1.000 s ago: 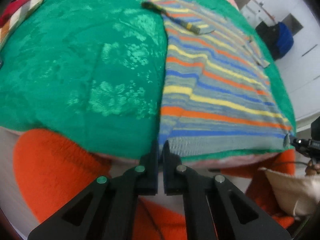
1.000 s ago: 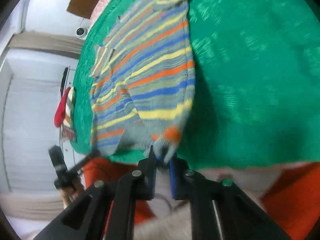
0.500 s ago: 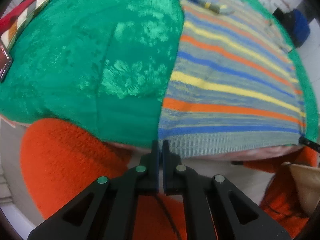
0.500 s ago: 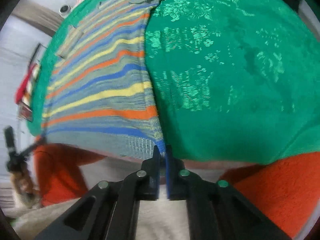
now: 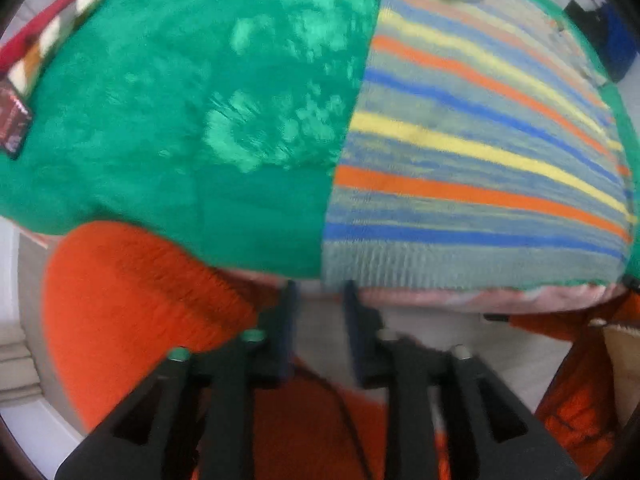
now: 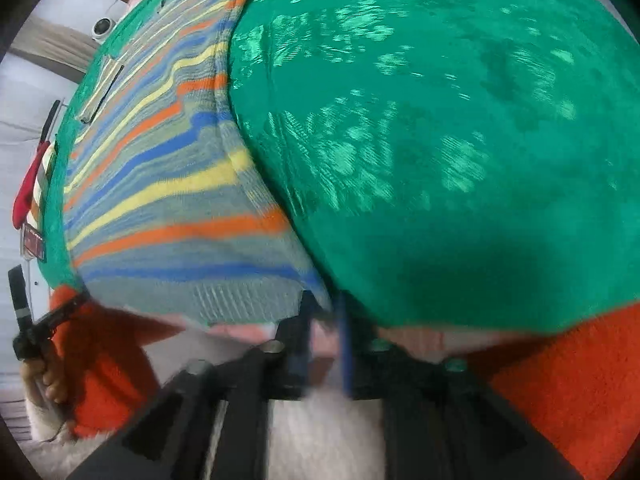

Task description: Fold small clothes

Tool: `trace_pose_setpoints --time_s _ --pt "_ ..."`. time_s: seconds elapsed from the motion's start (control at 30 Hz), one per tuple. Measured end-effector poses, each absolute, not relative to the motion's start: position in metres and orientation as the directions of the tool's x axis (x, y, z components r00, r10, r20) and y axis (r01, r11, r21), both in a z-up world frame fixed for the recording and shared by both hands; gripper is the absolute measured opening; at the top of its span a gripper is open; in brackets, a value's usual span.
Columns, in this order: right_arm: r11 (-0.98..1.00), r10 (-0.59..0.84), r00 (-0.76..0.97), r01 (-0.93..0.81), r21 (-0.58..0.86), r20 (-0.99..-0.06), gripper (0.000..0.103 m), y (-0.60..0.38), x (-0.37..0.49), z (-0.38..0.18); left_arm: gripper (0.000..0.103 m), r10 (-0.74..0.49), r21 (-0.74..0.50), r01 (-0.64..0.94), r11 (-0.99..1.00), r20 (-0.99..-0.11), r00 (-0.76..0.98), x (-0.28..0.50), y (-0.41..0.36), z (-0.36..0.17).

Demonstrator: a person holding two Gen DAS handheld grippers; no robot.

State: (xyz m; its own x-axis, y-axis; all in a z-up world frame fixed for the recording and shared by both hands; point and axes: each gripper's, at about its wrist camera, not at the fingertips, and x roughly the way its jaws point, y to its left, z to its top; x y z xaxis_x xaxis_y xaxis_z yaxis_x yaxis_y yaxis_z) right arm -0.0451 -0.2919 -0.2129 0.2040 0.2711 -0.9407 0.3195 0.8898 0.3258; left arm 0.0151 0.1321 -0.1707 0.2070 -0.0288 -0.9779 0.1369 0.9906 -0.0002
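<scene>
A green floral-patterned cloth (image 5: 192, 92) covers my worktop from edge to edge, its shiny leaf motifs blurred in both wrist views. On it lies the striped knitted sweater (image 5: 472, 160), grey-blue with orange, yellow and blue bands, spread flat with its ribbed hem at the near edge of the worktop; from my left wrist it fills the right half of the cloth, from my right wrist the left half (image 6: 168, 200). An orange fleece sleeve (image 5: 132, 304) bulks below the near edge, at the left in the left wrist view. At the far left of the cloth sits a red and cream striped item (image 5: 44, 36), with a small dark red packet (image 5: 14, 120) beside it.

My left claw (image 5: 319, 292) hovers just off the hem's left corner, jaws parted and holding nothing. My right claw (image 6: 326, 304) hangs at the hem's right corner, jaws apart, the knit just beside its left finger; motion blur keeps me from telling whether it touches. My other hand's black tool handle (image 6: 24, 320) shows at the right wrist view's left rim.
</scene>
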Motion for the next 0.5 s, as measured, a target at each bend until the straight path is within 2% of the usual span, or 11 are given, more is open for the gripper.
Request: trace_pose_setpoints --time_s 0.03,0.07,0.1,0.17,0.27,0.37,0.43,0.5 --pt "0.905 0.246 0.208 0.3 0.301 -0.947 0.038 -0.297 -0.047 -0.198 0.05 -0.028 0.006 0.138 0.99 -0.969 0.244 0.011 0.135 -0.158" --pt "0.92 0.213 0.221 0.284 0.271 -0.952 0.042 -0.304 -0.047 -0.184 0.064 -0.025 0.015 0.136 0.991 -0.958 0.285 0.008 0.137 -0.146" --pt "0.933 0.176 0.237 0.271 0.239 -0.955 0.043 -0.309 -0.045 -0.171 0.071 -0.022 0.024 0.131 0.991 -0.939 0.342 0.007 0.138 -0.129" --pt "0.964 0.062 0.306 0.229 0.136 -0.95 0.045 -0.323 -0.029 -0.136 0.078 -0.037 0.015 0.122 0.992 -0.909 0.415 0.012 0.136 -0.108" --pt "0.992 -0.076 0.463 0.127 -0.018 -0.883 0.056 -0.325 0.026 -0.092 0.092 -0.096 -0.05 0.102 0.994 -0.847 0.524 0.022 0.122 -0.082" --pt "0.998 -0.012 0.612 -0.047 -0.052 -0.791 0.076 -0.297 0.093 -0.077 0.094 -0.109 -0.08 0.076 0.994 -0.806 0.582 0.024 0.1 -0.069" --pt "0.984 0.062 0.651 -0.165 -0.061 -0.756 0.077 -0.279 0.142 -0.087 0.094 -0.118 -0.074 0.099 0.992 -0.808 0.578 0.028 0.083 -0.067" --pt "0.97 0.045 0.65 -0.211 -0.123 -0.759 0.077 -0.263 0.185 -0.108 0.095 -0.115 -0.046 0.133 0.99 -0.812 0.572 0.02 0.073 -0.068"
